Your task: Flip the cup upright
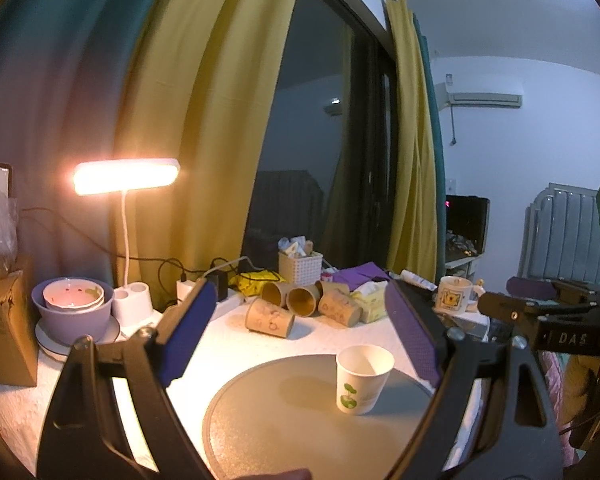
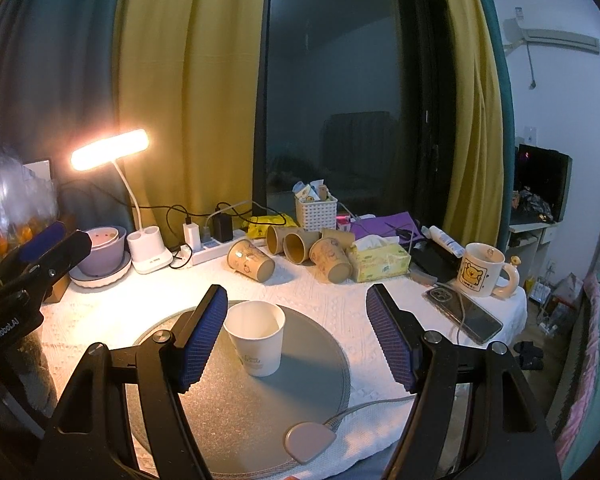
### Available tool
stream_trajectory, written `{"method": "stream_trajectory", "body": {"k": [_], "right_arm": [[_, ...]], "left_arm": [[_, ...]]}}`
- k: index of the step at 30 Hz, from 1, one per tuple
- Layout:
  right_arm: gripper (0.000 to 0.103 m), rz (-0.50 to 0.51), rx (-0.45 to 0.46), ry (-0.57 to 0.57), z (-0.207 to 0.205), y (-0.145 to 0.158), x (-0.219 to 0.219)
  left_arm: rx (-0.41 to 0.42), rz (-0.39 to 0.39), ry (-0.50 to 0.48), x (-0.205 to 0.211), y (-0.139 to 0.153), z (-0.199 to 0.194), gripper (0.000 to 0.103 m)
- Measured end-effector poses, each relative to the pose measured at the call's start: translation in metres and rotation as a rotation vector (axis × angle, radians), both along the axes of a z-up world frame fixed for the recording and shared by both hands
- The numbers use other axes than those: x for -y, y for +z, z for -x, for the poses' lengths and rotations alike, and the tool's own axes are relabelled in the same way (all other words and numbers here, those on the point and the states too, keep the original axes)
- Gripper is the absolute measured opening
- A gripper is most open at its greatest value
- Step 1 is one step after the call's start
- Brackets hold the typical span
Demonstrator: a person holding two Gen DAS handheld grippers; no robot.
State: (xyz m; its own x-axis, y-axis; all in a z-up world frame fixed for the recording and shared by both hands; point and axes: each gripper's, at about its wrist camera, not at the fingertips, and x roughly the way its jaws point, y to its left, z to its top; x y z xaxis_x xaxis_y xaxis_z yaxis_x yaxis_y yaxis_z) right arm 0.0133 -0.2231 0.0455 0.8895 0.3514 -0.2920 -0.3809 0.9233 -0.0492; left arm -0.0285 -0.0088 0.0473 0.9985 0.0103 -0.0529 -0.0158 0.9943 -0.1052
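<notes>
The cup [image 1: 363,380] [image 2: 255,338] is white paper with a green sprout print, standing upright, mouth up, on the grey mat [image 1: 284,432] [image 2: 300,364], apart from both grippers. The left gripper [image 1: 300,328] hangs above the mat's near side, its jaws spread wide with the cup between them but farther off. The right gripper [image 2: 296,328] is likewise spread and empty, its left pad [image 2: 202,340] just beside the cup.
</notes>
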Motion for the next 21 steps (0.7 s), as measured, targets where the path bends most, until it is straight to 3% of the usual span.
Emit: {"method": "stream_trajectory", "body": {"k": [21], "right_arm": [[0.075,-0.009,-0.024,0.008,-0.0045,-0.0056,0.0011]], "left_arm": [[-0.014,-0.006,-0.012,0.0008,-0.0034,-0.0046,0.087]]}}
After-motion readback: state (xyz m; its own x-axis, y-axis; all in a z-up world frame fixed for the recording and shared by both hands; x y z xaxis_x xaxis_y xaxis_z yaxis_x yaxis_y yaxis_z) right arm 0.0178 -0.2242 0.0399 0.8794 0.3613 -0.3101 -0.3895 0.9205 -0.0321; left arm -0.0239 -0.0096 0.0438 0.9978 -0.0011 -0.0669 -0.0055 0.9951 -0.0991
